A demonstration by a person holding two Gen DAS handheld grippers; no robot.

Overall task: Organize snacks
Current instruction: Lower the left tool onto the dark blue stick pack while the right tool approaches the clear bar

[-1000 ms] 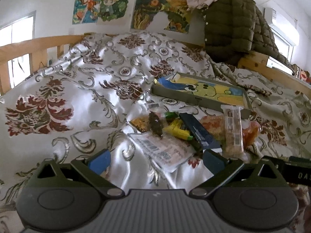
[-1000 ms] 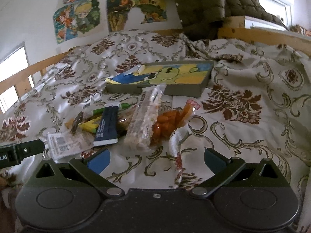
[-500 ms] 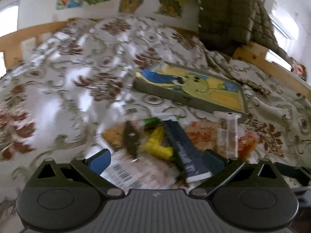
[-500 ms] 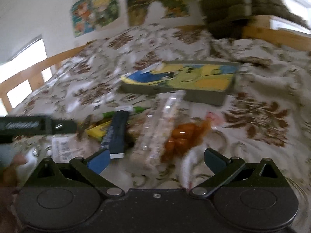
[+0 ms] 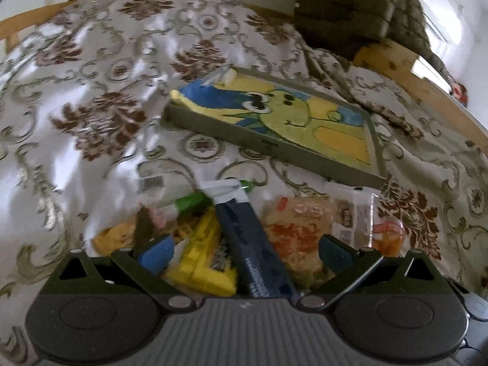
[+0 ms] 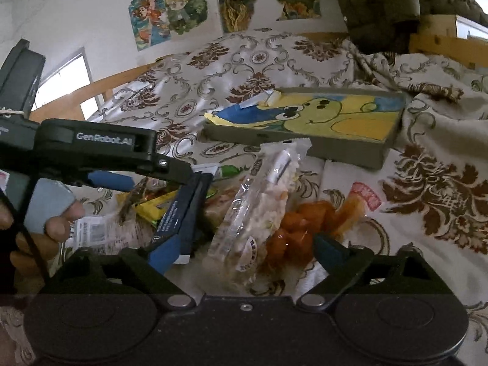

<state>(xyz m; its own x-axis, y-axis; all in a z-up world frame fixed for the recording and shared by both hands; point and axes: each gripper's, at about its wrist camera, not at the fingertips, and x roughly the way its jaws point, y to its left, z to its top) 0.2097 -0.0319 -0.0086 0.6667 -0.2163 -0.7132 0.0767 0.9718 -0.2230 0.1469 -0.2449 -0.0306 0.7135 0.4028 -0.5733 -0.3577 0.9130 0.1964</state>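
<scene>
Spread wide, our left gripper [image 5: 244, 248] hangs low over the left half of the snack pile, its jaws apart with nothing pinched. Between them, from left to right, we see the yellow packet [image 5: 204, 259] and the dark blue bar [image 5: 253, 253]. The blue bar is the piece this claw sits squarest on: it starts right at the fingertips and its long axis runs up toward 11 o'clock, ending at a white crimped end. We judge that a grip across its narrow width would suit, since the jaws already straddle it sideways.

Moving right, the orange-printed packet [image 5: 294, 231] lies against the inner side of the right finger.

Our right gripper [image 6: 241, 251] has just been narrowing a little, yet it is not clamped on anything; its pads do not press on a snack. The clear puffed-rice bar [image 6: 259, 210] lies between them, long axis toward 1 o'clock, and the bag of orange candies [image 6: 300, 225] sits just right of it, beside the right pad.

At 12 to 1 o'clock from both claws, well beyond the pile, rests the cartoon-lined tray [image 6: 308, 143] on the floral bedspread [image 6: 442, 189]; we take it as the likely destination. The right hand is nearer the rice bar, the left nearer the blue bar.
</scene>
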